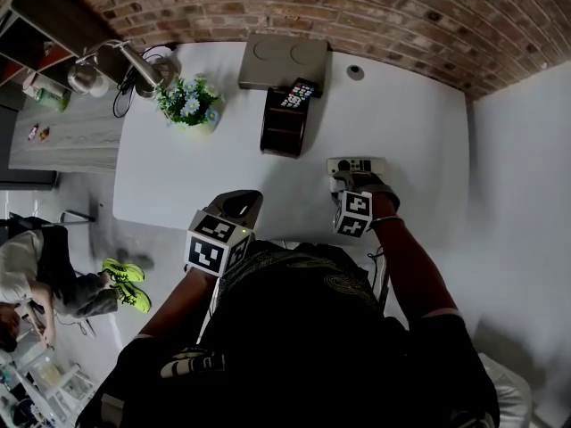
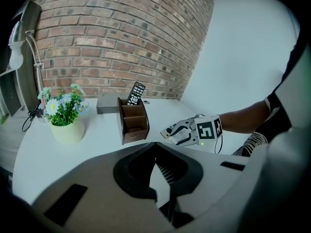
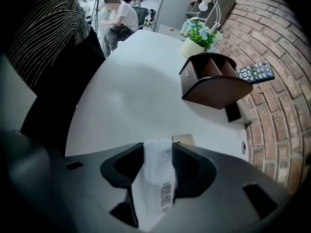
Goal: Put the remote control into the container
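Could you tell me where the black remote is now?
Head view, far centre of the table: the black remote stands in the brown container's rear compartment, beside the grey box.

Btwn the right gripper (image 1: 357, 181) & the container (image 1: 284, 123) we've got bare table (image 1: 401, 114), an open run. Flower pot (image 1: 192, 107) stands off the container's left, grey box (image 1: 283, 61) just behind it. Black remote (image 1: 299, 94) takes its far end; nearer compartments are free.
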`<control>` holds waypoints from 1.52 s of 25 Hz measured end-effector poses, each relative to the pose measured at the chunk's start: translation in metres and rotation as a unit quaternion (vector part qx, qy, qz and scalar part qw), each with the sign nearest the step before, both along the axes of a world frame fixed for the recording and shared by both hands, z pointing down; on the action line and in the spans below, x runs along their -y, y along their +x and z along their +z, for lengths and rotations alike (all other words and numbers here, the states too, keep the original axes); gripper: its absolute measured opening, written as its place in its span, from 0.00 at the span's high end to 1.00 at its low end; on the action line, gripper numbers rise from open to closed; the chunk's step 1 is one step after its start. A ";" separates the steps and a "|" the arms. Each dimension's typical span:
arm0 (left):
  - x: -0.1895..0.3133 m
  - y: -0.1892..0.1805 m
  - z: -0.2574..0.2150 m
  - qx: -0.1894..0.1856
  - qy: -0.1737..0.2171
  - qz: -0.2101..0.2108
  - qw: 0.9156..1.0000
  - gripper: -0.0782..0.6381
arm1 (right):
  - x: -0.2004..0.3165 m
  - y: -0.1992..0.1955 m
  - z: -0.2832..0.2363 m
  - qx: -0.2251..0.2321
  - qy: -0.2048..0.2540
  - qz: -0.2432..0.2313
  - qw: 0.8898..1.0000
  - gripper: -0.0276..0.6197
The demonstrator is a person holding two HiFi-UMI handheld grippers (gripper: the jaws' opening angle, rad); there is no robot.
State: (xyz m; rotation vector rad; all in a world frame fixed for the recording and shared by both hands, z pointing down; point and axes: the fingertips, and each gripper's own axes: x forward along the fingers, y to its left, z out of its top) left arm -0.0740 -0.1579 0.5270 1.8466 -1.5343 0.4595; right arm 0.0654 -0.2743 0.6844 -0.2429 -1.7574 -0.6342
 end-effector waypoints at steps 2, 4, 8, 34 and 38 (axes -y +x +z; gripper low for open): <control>-0.002 -0.003 -0.001 0.006 0.001 0.010 1.000 0.88 | -0.003 -0.001 -0.003 0.008 0.000 0.015 1.000 0.66; -0.003 -0.003 -0.002 0.008 0.002 0.019 1.000 0.88 | -0.004 -0.001 -0.008 0.015 0.003 0.028 0.999 0.66; -0.004 0.000 -0.007 0.010 0.005 0.043 0.999 0.88 | -0.006 0.000 -0.018 0.030 0.010 0.059 0.998 0.67; -0.046 -0.015 -0.018 0.027 0.032 0.128 0.991 0.88 | -0.047 -0.020 -0.108 0.265 -0.036 0.338 0.902 0.68; -0.045 -0.024 -0.028 0.036 0.052 0.123 0.990 0.88 | -0.046 -0.027 -0.137 0.343 -0.088 0.403 0.844 0.68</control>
